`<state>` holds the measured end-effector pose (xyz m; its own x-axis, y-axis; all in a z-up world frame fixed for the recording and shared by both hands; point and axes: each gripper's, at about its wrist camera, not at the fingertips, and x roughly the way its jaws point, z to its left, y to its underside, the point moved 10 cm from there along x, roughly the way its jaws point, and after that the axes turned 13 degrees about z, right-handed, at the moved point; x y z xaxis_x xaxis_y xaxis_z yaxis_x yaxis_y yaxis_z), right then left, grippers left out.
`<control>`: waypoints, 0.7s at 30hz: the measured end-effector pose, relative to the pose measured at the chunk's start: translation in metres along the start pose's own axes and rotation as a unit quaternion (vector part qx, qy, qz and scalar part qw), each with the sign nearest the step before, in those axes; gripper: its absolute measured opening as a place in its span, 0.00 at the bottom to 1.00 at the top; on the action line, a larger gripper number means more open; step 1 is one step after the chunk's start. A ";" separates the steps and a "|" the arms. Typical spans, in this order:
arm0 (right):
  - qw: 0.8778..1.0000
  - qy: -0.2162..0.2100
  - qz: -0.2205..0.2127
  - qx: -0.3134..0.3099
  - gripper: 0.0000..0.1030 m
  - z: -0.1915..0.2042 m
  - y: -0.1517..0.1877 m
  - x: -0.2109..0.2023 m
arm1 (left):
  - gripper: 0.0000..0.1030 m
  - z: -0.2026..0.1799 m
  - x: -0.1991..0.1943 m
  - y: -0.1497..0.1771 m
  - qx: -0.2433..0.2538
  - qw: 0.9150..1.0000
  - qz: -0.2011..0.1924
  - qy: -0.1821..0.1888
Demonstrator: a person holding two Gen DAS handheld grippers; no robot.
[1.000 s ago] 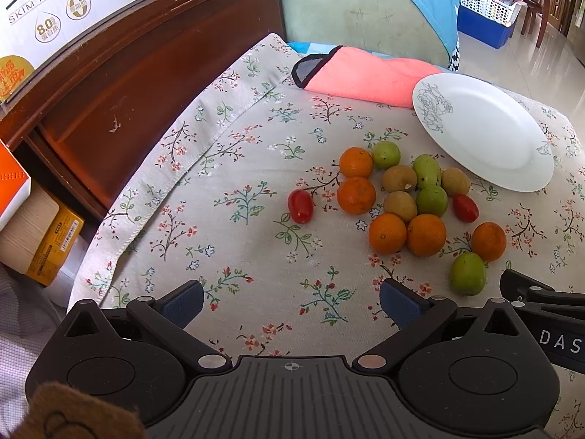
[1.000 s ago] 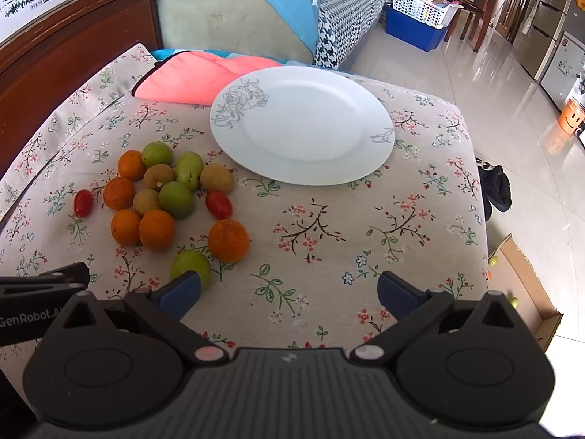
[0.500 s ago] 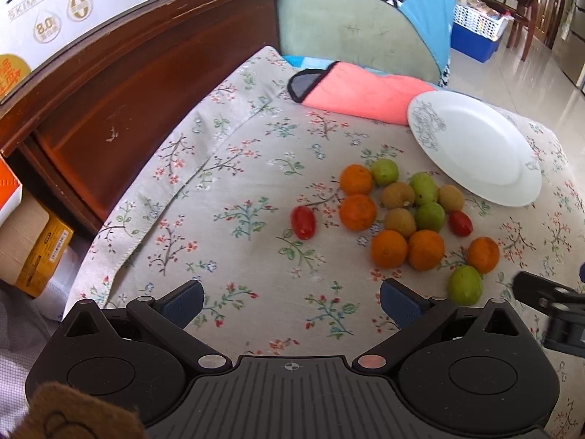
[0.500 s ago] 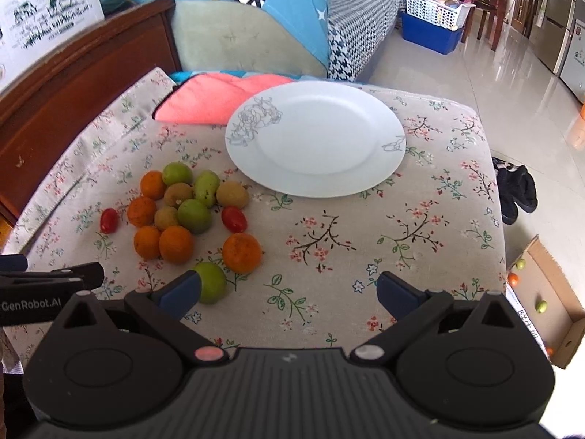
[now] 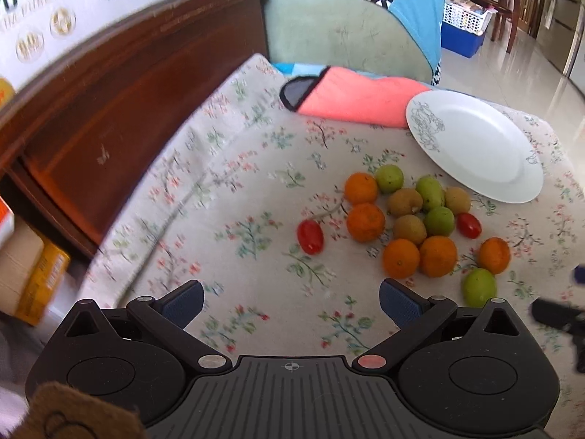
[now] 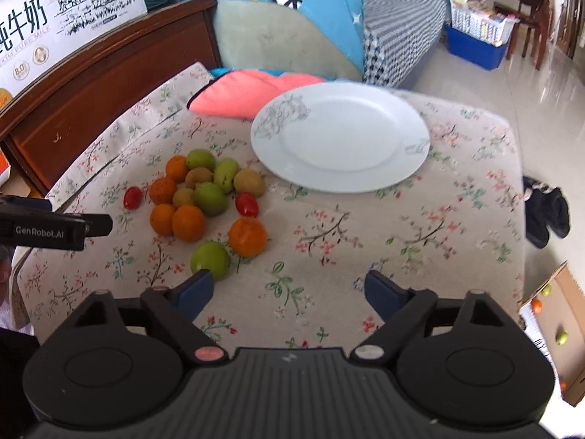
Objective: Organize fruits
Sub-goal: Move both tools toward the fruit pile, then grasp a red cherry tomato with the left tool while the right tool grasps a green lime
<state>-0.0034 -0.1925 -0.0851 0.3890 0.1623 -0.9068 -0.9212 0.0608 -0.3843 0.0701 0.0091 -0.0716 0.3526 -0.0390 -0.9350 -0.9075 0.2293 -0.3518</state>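
Surface: desk under a floral cloth; all loose fruit lies on its left part, seen from the right wrist view.
Plate: white plate, bare, just beyond the fruit cluster and apart from it.
Fruit cluster: oranges, green fruits, brown fruits and two cherry tomatoes, mostly touching one another; none on the plate yet.
Nearest pieces: green fruit and orange, side by side at the near edge of the cluster.
Outlier: cherry tomato, a little apart on the cluster's left side.
Right tongs: jaws closing, nothing between them; the left fingertip stands just in front of the green fruit.
Left tongs: jaws apart, empty, over bare cloth short of the cluster.
Change: the right tongs have narrowed from full spread a second ago, and the green fruit now sits clear of the left fingertip rather than half hidden behind it.
Meaning for task: judged a sizing of the jaws before a first pick, the green fruit being the likely target; sorting has not begun.
Other: pink cloth beyond the plate.
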 end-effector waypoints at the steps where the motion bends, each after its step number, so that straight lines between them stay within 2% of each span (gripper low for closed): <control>1: 1.000 -0.007 0.004 -0.001 0.81 0.002 0.002 0.002 | 0.99 -0.001 0.001 0.001 -0.004 1.000 0.004 0.009; 2: 1.000 -0.012 0.005 -0.003 0.79 0.004 0.003 0.004 | 0.99 -0.001 0.002 0.002 -0.005 1.000 0.005 0.011; 5: 0.999 -0.031 0.000 -0.018 0.72 0.017 0.006 0.008 | 0.98 0.005 0.001 0.000 -0.006 1.000 -0.007 -0.015; 9: 0.998 -0.054 0.005 -0.020 0.64 0.033 0.005 0.015 | 0.98 0.011 0.003 -0.004 -0.007 1.000 -0.019 -0.019; 16: 0.998 -0.057 0.002 -0.014 0.57 0.044 0.000 0.025 | 0.95 0.024 0.013 -0.017 -0.015 0.999 -0.034 -0.027; 21: 0.998 -0.056 -0.002 -0.002 0.53 0.045 -0.005 0.030 | 0.90 0.019 0.021 -0.025 -0.013 0.999 -0.039 -0.014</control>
<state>0.0126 -0.1437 -0.1025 0.3889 0.2704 -0.8807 -0.9197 0.0586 -0.3881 0.1047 0.0212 -0.0821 0.4278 -0.0288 -0.9034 -0.8826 0.2022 -0.4244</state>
